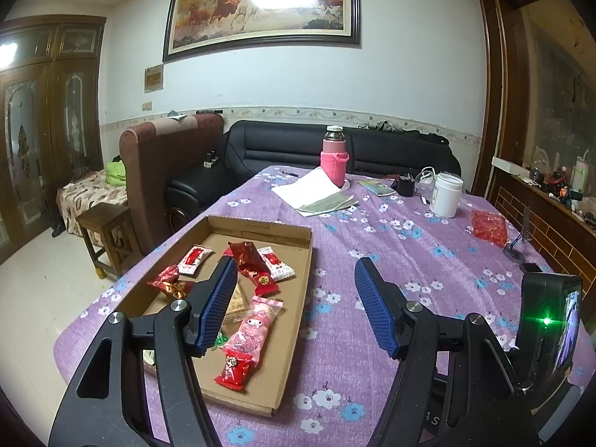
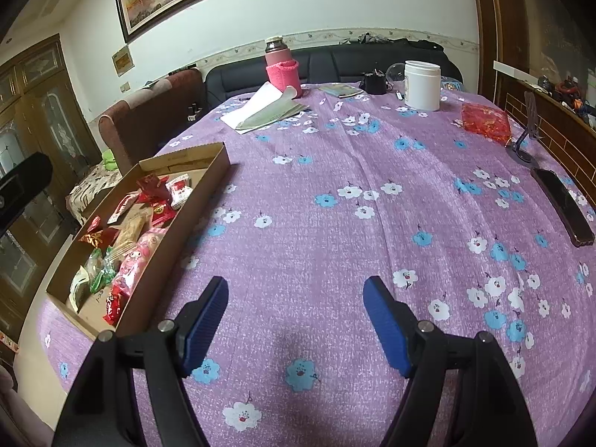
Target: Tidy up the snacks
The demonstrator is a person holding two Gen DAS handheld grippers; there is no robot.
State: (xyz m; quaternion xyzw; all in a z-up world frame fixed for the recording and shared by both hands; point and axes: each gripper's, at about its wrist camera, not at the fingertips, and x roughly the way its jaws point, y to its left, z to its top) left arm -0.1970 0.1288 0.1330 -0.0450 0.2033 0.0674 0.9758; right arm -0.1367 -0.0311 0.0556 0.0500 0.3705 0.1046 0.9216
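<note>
1. The left tongs are hanging over the bench, jaws standing well apart and gripping nothing — the left blue pad is showing over the tray, the right pad over bare purple cloth.
2. The right tongs are also gaping wide and empty, hovering above the flowered cloth with the tray at about 9 o'clock from them.
3. The cardboard tray is lying at the bench's near-left edge, open-topped, and the snacks are sitting inside it.
4. In the left view, a pink packet is lying near the tray's middle, with a red packet at 6 o'clock from it, touching its lower end.
5. A dark red packet is resting at 12 o'clock from the pink one; a white-and-red sachet is lying at 10 o'clock, well apart.
6. A red-and-gold sweet is sitting by the tray's left wall.
7. A red bag is lying outside the tray, far off at 2 o'clock on the bench.
8. A white jar and a pink-sleeved bottle are standing at the far side — papers are lying beside the bottle.
9. A dark phone is lying flat at 3 o'clock in the right view.
</note>
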